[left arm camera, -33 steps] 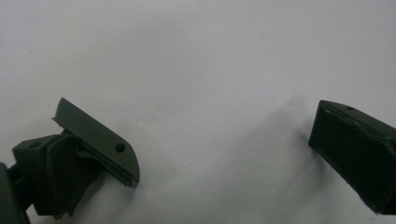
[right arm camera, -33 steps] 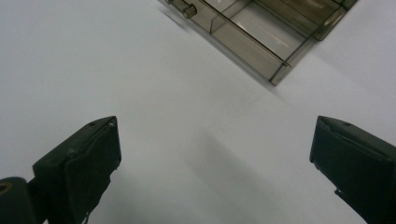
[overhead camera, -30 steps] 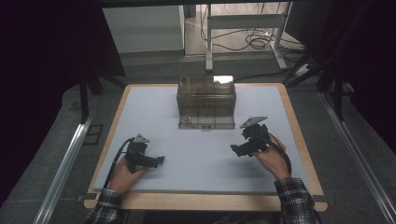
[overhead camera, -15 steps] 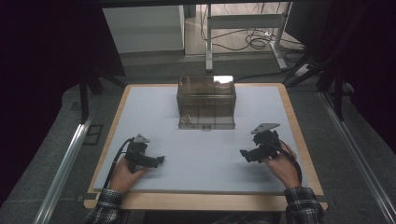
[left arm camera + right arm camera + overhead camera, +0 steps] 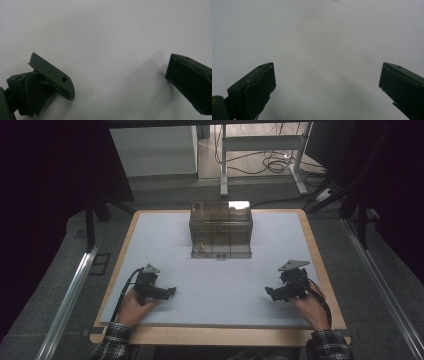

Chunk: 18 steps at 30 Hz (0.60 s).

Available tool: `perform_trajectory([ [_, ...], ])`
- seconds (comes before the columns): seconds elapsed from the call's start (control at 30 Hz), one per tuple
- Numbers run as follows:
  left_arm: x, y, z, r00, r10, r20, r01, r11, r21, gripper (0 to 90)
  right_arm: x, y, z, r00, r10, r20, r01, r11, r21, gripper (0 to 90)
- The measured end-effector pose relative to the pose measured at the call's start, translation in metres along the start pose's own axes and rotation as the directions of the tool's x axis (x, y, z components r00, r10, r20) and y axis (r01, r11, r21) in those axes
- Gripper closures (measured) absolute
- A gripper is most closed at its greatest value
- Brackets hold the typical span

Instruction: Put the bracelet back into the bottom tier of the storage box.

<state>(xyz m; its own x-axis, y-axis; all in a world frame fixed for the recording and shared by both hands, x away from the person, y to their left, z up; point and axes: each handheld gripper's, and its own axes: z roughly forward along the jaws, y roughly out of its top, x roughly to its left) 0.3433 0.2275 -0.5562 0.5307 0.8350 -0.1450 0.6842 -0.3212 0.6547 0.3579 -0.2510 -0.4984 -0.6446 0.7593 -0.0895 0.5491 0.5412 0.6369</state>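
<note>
My left gripper (image 5: pixel 170 291) and right gripper (image 5: pixel 270 293) rest wide and hold nothing, on the white table (image 5: pixel 220 285), well in front of the clear box (image 5: pixel 220 229). I think I reach for that box next.

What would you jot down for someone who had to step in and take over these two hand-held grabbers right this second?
Left gripper: jaws wide open, holding nothing, low over the white table top at the near left.
Right gripper: jaws wide open, holding nothing, near right.
Clear box: at the far middle of the table, apart from both grippers; small things lie inside, too small to tell what.
Done: nothing that can be read from how things lie.
Left: probably reaching forward to the box; neither gripper touches it yet.
</note>
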Motion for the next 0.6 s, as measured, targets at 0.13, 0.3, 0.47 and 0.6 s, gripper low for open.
perform_trajectory([
  [0.13, 0.0, 0.0, 0.0, 1.0, 0.0, 0.0, 0.0, 1.0, 0.0, 0.0, -0.003, -0.01, 0.0, 0.9999, 0.017, -0.001, -0.017, 1.0, 0.007, 0.1],
  [0.3, 0.0, 0.0, 0.0, 1.0, 0.0, 0.0, 0.0, 1.0, 0.0, 0.0, -0.005, -0.022, 0.002, 0.9993, 0.033, -0.016, -0.033, 0.999, 0.011, 0.1],
  [0.47, 0.0, 0.0, 0.0, 1.0, 0.0, 0.0, 0.0, 1.0, 0.0, 0.0, -0.007, -0.033, 0.007, 0.998, 0.057, -0.026, -0.056, 0.998, 0.021, 0.0],
  [0.6, 0.0, 0.0, 0.0, 1.0, 0.0, 0.0, 0.0, 1.0, 0.0, 0.0, -0.005, -0.035, 0.007, 0.9982, 0.058, -0.014, -0.058, 0.998, 0.014, 0.0],
])
